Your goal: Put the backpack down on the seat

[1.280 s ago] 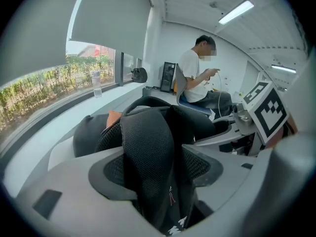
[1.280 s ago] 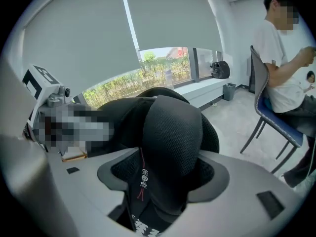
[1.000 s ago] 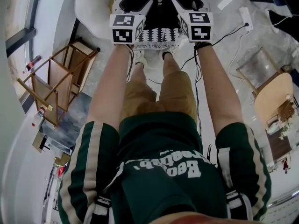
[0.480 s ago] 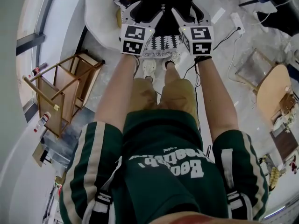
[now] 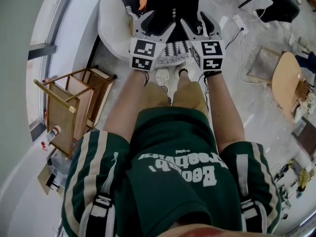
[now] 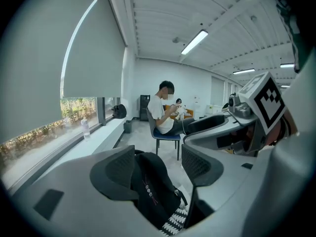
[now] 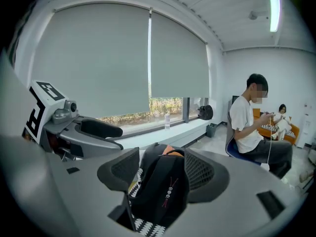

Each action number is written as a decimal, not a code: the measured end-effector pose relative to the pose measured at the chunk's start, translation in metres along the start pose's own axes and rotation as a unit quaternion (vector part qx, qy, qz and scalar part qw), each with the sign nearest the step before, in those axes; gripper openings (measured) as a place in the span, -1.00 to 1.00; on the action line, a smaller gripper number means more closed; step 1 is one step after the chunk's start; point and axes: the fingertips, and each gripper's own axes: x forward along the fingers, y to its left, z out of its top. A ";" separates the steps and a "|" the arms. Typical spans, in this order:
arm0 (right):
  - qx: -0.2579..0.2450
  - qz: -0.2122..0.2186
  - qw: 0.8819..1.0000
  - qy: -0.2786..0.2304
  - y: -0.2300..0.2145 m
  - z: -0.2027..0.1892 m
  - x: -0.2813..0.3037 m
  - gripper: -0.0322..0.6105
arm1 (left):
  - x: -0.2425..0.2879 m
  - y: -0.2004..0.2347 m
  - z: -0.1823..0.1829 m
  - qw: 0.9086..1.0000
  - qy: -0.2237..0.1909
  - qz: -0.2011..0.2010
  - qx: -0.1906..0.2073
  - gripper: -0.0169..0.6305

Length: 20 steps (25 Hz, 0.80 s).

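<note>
**Backpack held at the seat's edge**

The black backpack (image 5: 169,1) hangs over the near edge of the white seat (image 5: 111,28), patterned hem nearest the person. The left gripper (image 5: 154,26) and right gripper (image 5: 197,26) each grip it, jaws spread wide around bunched fabric. Contact with the seat is unclear.

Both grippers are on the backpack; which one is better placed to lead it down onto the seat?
Left, narrowly. Both the left gripper and right gripper hold the backpack, but the white seat shows mostly on the left gripper's side.
</note>
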 end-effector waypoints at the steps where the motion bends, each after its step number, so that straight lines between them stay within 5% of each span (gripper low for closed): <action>1: 0.002 -0.003 1.000 -0.004 0.009 0.008 -0.013 -0.08 | -0.014 -0.005 0.008 1.000 -0.006 -0.002 0.004 0.01; 9: -0.024 -0.009 0.998 -0.060 0.048 0.080 -0.106 -0.08 | -0.094 -0.044 0.073 0.999 -0.048 -0.022 0.011 0.01; 20: -0.034 0.026 0.991 -0.130 0.026 0.123 -0.196 -0.09 | -0.136 -0.105 0.163 0.994 -0.108 0.002 0.029 0.01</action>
